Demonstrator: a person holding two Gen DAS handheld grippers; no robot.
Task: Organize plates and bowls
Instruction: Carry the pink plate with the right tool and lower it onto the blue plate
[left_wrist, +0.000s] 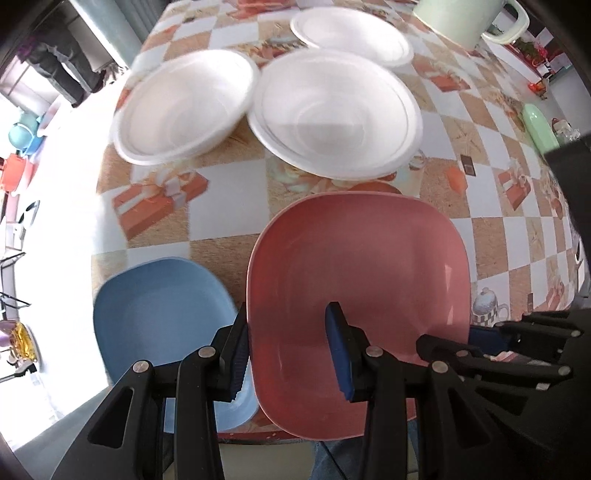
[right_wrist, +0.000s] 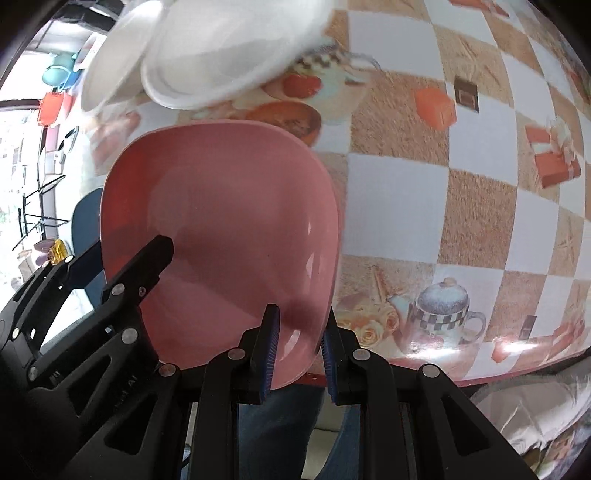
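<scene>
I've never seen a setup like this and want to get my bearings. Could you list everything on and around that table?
pink plate: one, pink, squarish, near table edge, clamped on both sides by the grippers
blue plate: one, blue, squarish, left of the pink plate
white bowls: three, white, round, beyond the plates
mug: one, pale green, far right corner
tablecloth: one, checked tan and white with printed gifts and teapots
left gripper: one, black with blue pads, shut on the pink plate's left rim
right gripper: one, black with blue pads, shut on its right rim
</scene>
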